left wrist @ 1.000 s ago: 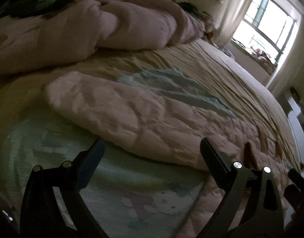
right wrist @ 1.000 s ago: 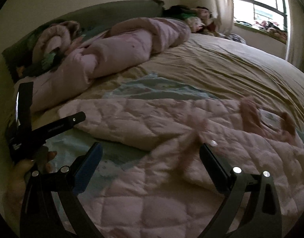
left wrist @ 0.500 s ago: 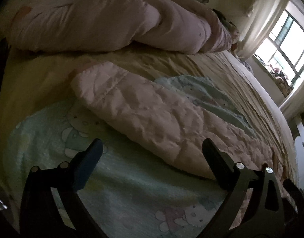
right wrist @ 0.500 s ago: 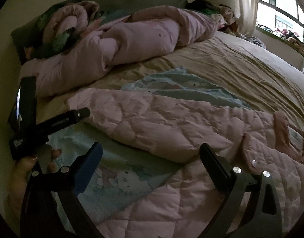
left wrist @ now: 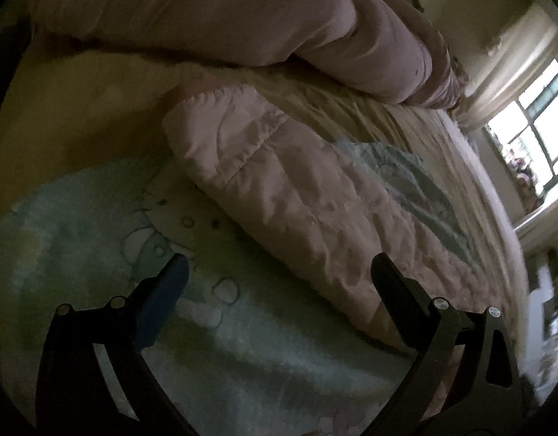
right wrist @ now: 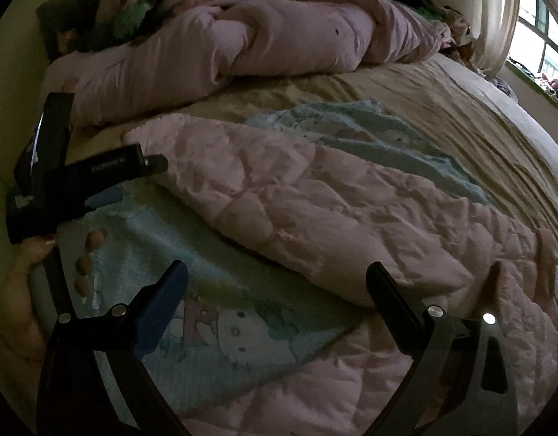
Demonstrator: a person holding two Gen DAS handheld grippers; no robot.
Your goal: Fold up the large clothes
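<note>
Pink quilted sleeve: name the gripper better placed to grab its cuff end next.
Left, probably. The left gripper hovers open right beside the sleeve's cuff end; the right gripper sits farther down, nearer the jacket body.

Dim bedroom, bed, bright window, curtain

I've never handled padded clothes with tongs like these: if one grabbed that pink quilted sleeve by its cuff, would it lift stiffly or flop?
Probably flop: the pink quilted sleeve lies creased and sagging on the blue cartoon blanket. Its puffy padding suggests it is light for its bulk. The open left hand-held gripper would likely drag the attached jacket along.
</note>
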